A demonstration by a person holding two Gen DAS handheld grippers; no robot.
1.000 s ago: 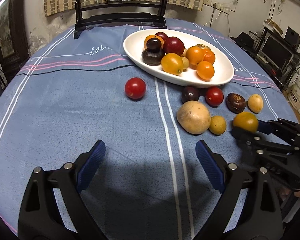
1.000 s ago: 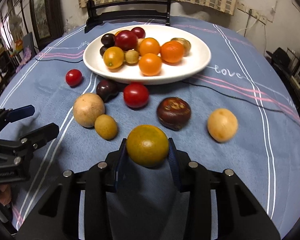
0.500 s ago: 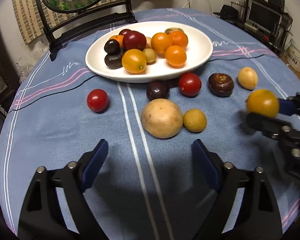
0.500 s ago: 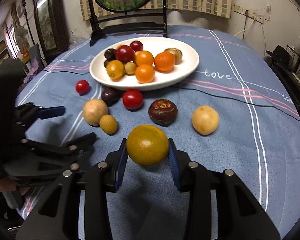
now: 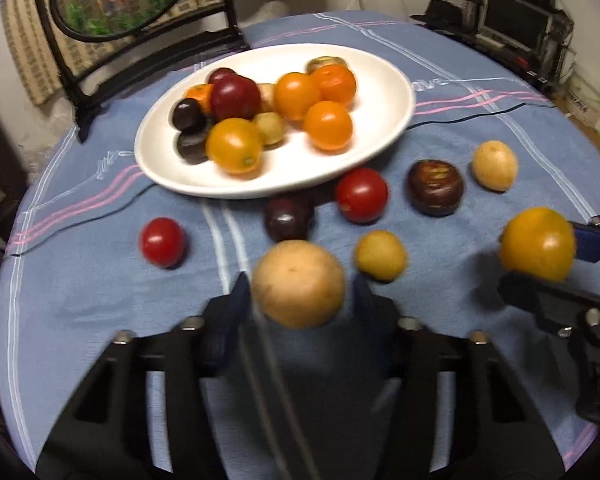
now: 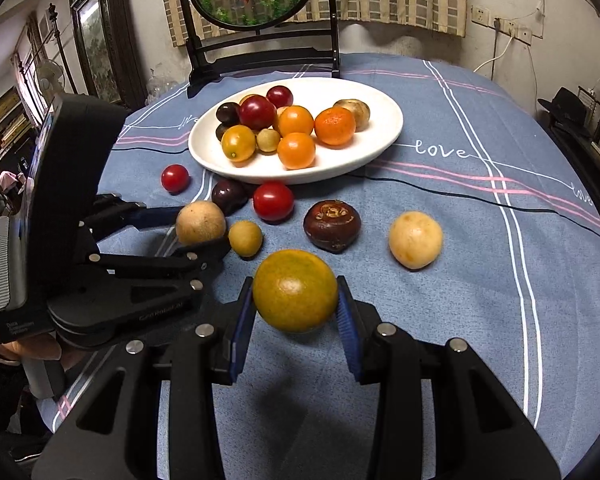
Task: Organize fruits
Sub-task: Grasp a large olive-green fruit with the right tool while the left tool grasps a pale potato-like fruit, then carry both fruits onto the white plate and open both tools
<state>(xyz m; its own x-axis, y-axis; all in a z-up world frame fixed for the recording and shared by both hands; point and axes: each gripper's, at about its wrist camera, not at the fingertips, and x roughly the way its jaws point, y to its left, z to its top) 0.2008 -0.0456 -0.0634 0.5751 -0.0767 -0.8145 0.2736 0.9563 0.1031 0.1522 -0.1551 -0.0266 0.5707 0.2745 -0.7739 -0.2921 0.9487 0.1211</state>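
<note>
Two claws at work over a table of fruit

Right claw (image 6: 296, 312) grips the orange (image 6: 295, 290), lifted near the table's front edge; left claw (image 5: 298, 300), apart, brackets the pale fruit (image 5: 299, 283), risking nudging it away.

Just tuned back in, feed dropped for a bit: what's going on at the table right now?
Fruit is being sorted onto the white plate. The right gripper holds a yellow-green orange in the air, jaws clamped on its sides. The left gripper has its jaws on either side of the large tan fruit on the tablecloth; whether they grip it yet is unclear. Seven fruits sit loose on the cloth.
</note>
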